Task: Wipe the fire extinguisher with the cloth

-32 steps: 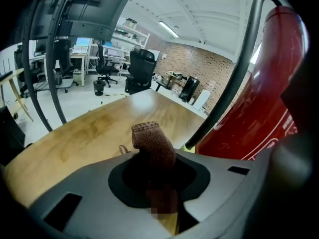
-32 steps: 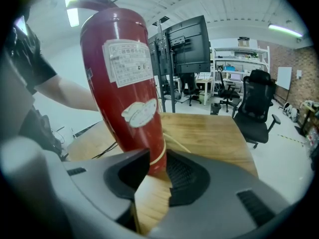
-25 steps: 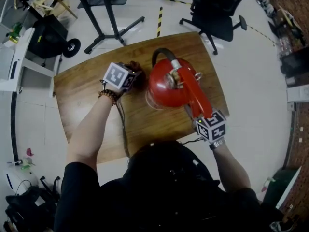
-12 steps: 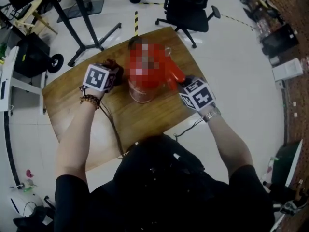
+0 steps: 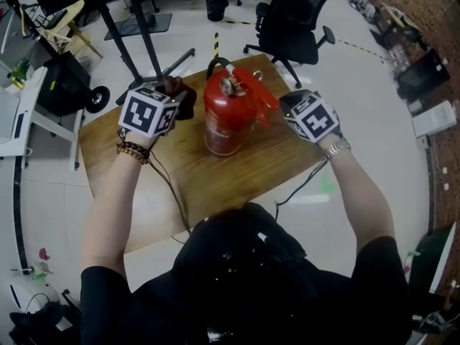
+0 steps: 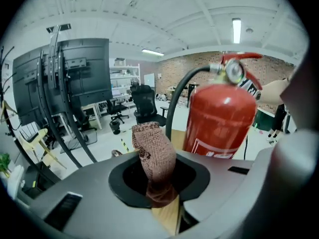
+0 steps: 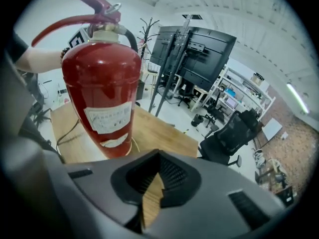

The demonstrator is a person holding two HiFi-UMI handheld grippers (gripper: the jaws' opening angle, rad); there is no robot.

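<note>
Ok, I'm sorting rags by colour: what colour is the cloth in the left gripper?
The cloth is reddish brown, clearest in the left gripper view.

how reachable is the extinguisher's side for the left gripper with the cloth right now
Probably yes: the left gripper holds the cloth beside the upright fire extinguisher, with only bare table between them and the right gripper on the other side.

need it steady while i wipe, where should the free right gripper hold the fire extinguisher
Probably the red lever handle on top, from the right: it juts toward the right gripper and is slim, while the upright body looks too wide and round.
</note>
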